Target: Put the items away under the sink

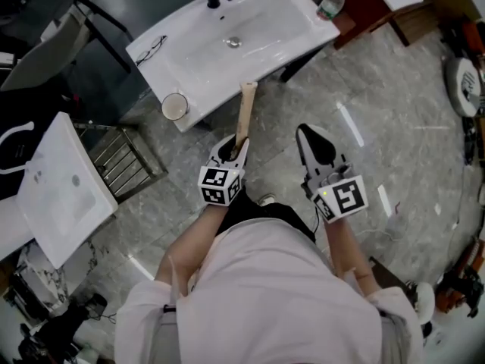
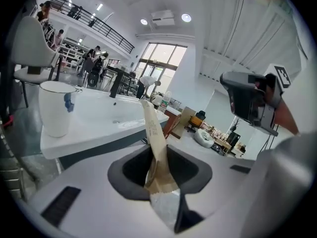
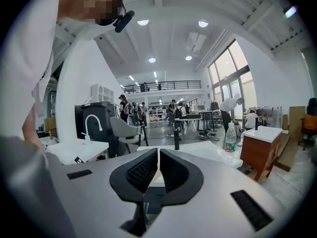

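Left tongs (image 1: 238, 150) pinch a paper packet (image 1: 245, 112) by its end near the sink (image 1: 198, 51); right tongs (image 1: 314, 138) closed, empty. The packet may catch the sink's rim and slip.

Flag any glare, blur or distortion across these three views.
Head view: dim, greyish, edges curved, sink bright without blowout. Left gripper view: heavy fisheye, dark corners, paper packet sharp, ceiling lights flaring. Right gripper view: same fisheye, windows overexposed, fingers sharp.

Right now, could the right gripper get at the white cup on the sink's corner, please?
Probably not directly: the right gripper is shut, and the left gripper with its paper packet stands between it and the white cup.
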A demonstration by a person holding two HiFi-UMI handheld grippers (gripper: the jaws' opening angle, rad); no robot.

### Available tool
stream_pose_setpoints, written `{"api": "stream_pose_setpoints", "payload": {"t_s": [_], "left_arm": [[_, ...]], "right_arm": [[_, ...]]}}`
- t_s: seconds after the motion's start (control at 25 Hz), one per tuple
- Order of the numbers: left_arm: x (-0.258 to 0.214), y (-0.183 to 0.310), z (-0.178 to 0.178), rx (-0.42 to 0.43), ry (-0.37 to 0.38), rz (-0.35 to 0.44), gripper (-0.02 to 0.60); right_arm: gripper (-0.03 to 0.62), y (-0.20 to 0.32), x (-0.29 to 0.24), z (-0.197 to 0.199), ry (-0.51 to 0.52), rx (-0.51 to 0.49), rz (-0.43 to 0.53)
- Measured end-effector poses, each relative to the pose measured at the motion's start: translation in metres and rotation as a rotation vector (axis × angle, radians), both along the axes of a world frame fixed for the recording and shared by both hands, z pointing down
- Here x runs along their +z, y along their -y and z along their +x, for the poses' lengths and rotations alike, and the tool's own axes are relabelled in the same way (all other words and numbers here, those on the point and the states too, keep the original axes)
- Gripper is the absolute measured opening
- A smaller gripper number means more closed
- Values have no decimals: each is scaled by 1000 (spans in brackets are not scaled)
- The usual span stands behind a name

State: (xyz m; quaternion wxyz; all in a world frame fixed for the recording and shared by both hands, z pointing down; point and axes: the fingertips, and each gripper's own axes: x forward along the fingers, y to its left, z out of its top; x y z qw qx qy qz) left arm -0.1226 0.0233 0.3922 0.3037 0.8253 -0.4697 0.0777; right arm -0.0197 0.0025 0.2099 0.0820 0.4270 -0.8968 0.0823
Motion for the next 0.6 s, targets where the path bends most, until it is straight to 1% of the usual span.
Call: {"api": "stream_pose_setpoints", "payload": {"t_s": [0.16, 0.32, 0.48, 0.6], "left_arm": [[2, 22, -2, 33, -3, 2, 97], [7, 35, -3, 40, -1, -9, 97], [10, 44, 7, 36, 8, -9, 97], [14, 55, 13, 12, 23, -10, 97]], "right_arm": [[38, 20, -1, -6, -12, 21, 7], [39, 32, 0, -5, -21, 34, 7], [40, 46, 4, 14, -22, 52, 13], [39, 61, 6, 32, 1, 59, 30]]}}
